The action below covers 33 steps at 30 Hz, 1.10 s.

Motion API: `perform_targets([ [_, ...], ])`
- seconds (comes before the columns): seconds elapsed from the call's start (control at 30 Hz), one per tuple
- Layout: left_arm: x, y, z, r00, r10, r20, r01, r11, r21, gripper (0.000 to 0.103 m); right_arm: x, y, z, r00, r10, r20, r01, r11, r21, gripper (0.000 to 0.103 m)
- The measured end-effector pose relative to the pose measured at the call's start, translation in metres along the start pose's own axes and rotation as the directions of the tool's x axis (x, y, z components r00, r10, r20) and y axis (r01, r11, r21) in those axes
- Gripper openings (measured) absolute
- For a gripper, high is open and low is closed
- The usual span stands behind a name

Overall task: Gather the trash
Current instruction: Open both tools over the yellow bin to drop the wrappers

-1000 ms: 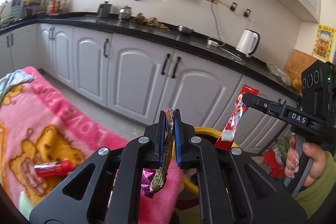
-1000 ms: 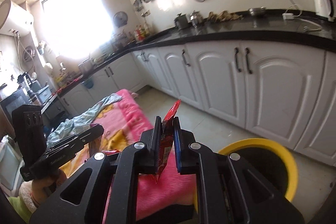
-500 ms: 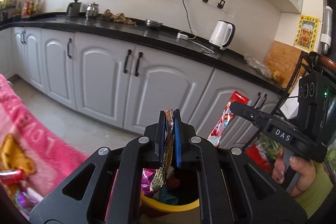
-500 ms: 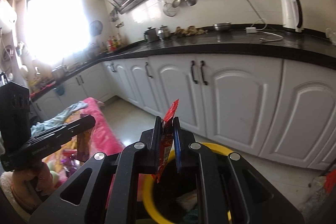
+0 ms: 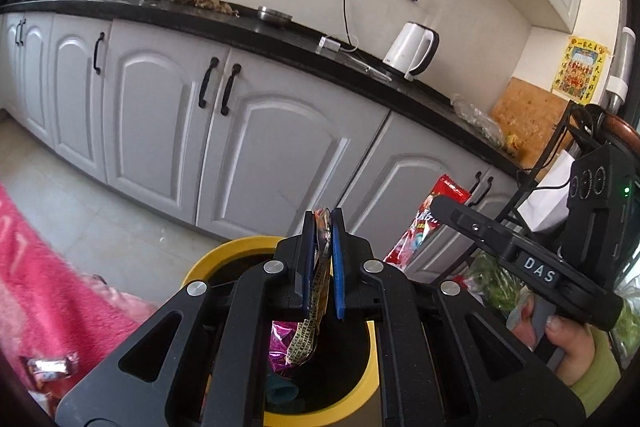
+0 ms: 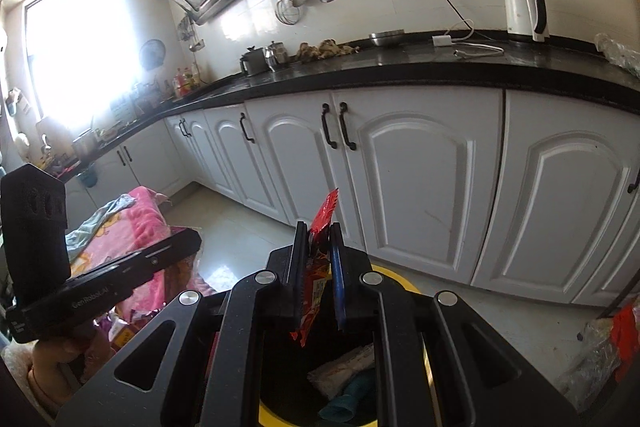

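A yellow-rimmed bin (image 5: 208,259) (image 6: 394,273) stands on the floor by the white cabinets, with several scraps inside. My left gripper (image 5: 322,219) is shut on a crumpled patterned wrapper (image 5: 310,331) that hangs over the bin's mouth. My right gripper (image 6: 318,231) is shut on a red snack wrapper (image 6: 316,287), also above the bin. In the left wrist view that same red wrapper (image 5: 424,223) shows at the right, pinched by the other gripper, which a hand (image 5: 572,347) holds.
A pink blanket (image 5: 44,267) (image 6: 136,223) lies to the left with a small wrapped sweet (image 5: 48,367) on it. White cabinet doors (image 6: 420,187) run under a black counter (image 6: 400,71) bearing a white kettle (image 5: 412,51). Plastic bags (image 6: 600,351) sit on the floor at the right.
Both grippers have swung right from over the pink blanket and dipped, so that the yellow bin now sits under them. Each still holds its wrapper.
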<state>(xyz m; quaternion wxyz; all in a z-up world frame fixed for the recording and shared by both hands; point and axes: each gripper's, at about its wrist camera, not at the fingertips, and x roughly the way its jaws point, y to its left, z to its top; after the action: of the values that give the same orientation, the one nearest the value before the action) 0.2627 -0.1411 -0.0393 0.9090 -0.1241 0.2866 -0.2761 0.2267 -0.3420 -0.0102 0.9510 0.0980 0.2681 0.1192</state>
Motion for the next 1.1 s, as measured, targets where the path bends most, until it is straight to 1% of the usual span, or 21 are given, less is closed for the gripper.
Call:
perform_targets([
  [0.13, 0.014, 0.001, -0.005, 1.0, 0.007, -0.025, -0.007, 1.0, -0.003, 0.004, 0.006, -0.006, -0.004, 1.0, -0.003, -0.018, 0.003, 1.0, 0.021, 0.014],
  [0.2, 0.019, 0.001, -0.007, 0.999, 0.021, -0.034, -0.021, 1.0, 0.003, 0.01, 0.01, -0.008, -0.006, 0.999, -0.001, -0.032, 0.002, 1.0, 0.029, 0.015],
  [0.27, 0.021, 0.003, -0.009, 0.999, 0.026, -0.039, -0.026, 1.0, -0.001, 0.03, 0.012, -0.01, -0.008, 0.999, 0.001, -0.042, 0.0, 0.999, 0.041, 0.026],
  [0.3, 0.021, 0.004, -0.01, 0.999, 0.027, -0.042, -0.028, 1.0, -0.009, 0.032, 0.013, -0.011, -0.009, 0.999, 0.0, -0.042, 0.002, 0.999, 0.048, 0.036],
  [0.33, 0.02, 0.006, -0.011, 0.999, 0.03, -0.044, -0.031, 0.999, -0.012, 0.032, 0.014, -0.012, -0.01, 0.999, -0.002, -0.041, 0.004, 0.999, 0.052, 0.038],
  [0.4, 0.019, 0.008, -0.012, 0.998, 0.049, -0.048, -0.05, 0.999, -0.01, 0.038, 0.014, -0.013, -0.01, 0.999, -0.004, -0.043, 0.006, 0.998, 0.056, 0.038],
  [0.47, 0.015, 0.011, -0.013, 0.997, 0.06, -0.046, -0.061, 0.998, -0.016, 0.047, 0.013, -0.013, -0.01, 0.999, -0.004, -0.04, 0.007, 0.998, 0.065, 0.039],
  [0.5, 0.013, 0.012, -0.013, 0.997, 0.063, -0.042, -0.064, 0.998, -0.018, 0.049, 0.012, -0.013, -0.01, 0.999, -0.004, -0.038, 0.007, 0.998, 0.066, 0.039],
  [0.57, 0.006, 0.016, -0.012, 0.996, 0.082, -0.034, -0.082, 0.996, -0.024, 0.061, 0.01, -0.01, -0.009, 0.999, 0.0, -0.033, 0.002, 0.998, 0.058, 0.042],
  [0.63, -0.001, 0.019, -0.013, 0.995, 0.097, -0.028, -0.098, 0.995, -0.027, 0.068, 0.008, -0.005, -0.009, 1.0, 0.0, -0.025, 0.001, 0.999, 0.048, 0.049],
  [0.7, -0.009, 0.022, -0.012, 0.993, 0.115, -0.018, -0.116, 0.993, -0.026, 0.074, 0.006, 0.0, -0.009, 1.0, 0.007, -0.02, -0.006, 0.999, 0.04, 0.051],
  [0.77, -0.018, 0.025, -0.011, 0.991, 0.136, -0.005, -0.136, 0.99, -0.025, 0.087, 0.004, 0.005, -0.008, 1.0, 0.013, -0.014, -0.013, 0.999, 0.03, 0.055],
  [0.83, -0.03, 0.027, -0.01, 0.988, 0.154, 0.012, -0.154, 0.988, -0.028, 0.092, 0.001, 0.012, -0.007, 1.0, 0.021, -0.004, -0.021, 1.0, 0.021, 0.062],
  [1.1, -0.072, 0.039, -0.002, 0.971, 0.227, 0.073, -0.223, 0.973, -0.056, 0.092, -0.007, 0.038, -0.004, 0.998, 0.053, 0.016, -0.053, 0.998, -0.025, 0.072],
])
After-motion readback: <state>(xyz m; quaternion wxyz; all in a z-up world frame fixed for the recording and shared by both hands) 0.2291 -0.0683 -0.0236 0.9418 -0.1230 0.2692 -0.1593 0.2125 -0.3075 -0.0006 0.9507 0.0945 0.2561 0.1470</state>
